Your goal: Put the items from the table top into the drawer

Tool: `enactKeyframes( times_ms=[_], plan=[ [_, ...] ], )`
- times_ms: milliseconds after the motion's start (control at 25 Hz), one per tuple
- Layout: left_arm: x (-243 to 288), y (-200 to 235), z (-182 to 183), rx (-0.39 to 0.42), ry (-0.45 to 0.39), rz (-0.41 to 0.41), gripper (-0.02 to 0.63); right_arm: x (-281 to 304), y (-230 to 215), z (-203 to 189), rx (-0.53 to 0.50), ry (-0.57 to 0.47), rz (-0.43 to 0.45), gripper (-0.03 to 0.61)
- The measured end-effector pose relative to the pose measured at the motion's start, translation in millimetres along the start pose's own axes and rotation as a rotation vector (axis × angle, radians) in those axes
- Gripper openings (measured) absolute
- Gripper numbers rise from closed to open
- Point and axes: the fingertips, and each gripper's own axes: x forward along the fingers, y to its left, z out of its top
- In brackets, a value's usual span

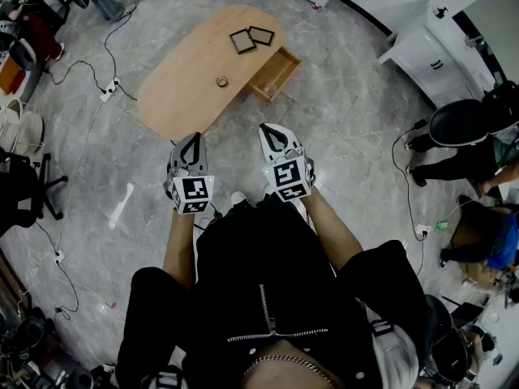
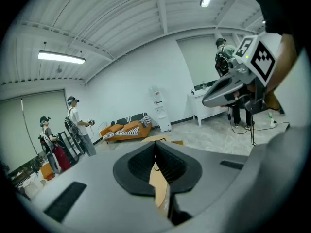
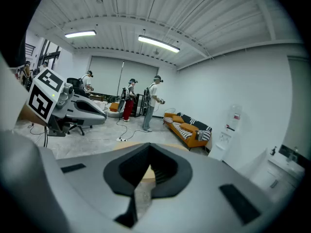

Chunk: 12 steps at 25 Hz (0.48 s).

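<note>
Two black square frames (image 1: 250,37) and a small round item (image 1: 221,81) lay on the wooden table (image 1: 174,96), whose drawer (image 1: 273,74) stood open on one side. Well short of it, the left gripper (image 1: 191,141) and right gripper (image 1: 272,130) hung with jaws pressed together, pinching nothing.

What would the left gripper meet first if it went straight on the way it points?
The left gripper would probably meet the near edge of the light wooden oval table; nothing shows between, though depth is unclear.
</note>
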Motion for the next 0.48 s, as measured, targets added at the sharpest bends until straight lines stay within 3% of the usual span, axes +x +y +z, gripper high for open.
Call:
enactKeyframes(
  times_ms=[240,480],
  plan=[
    [-7,0,-2,-0.011,0.001,0.002,0.014,-5,7,5,0.074,-0.037,0.035,0.009],
    [-10,2,-6,-0.015,-0.003,-0.002,0.014,-4,17,4,0.064,-0.033,0.036,0.011]
  ],
)
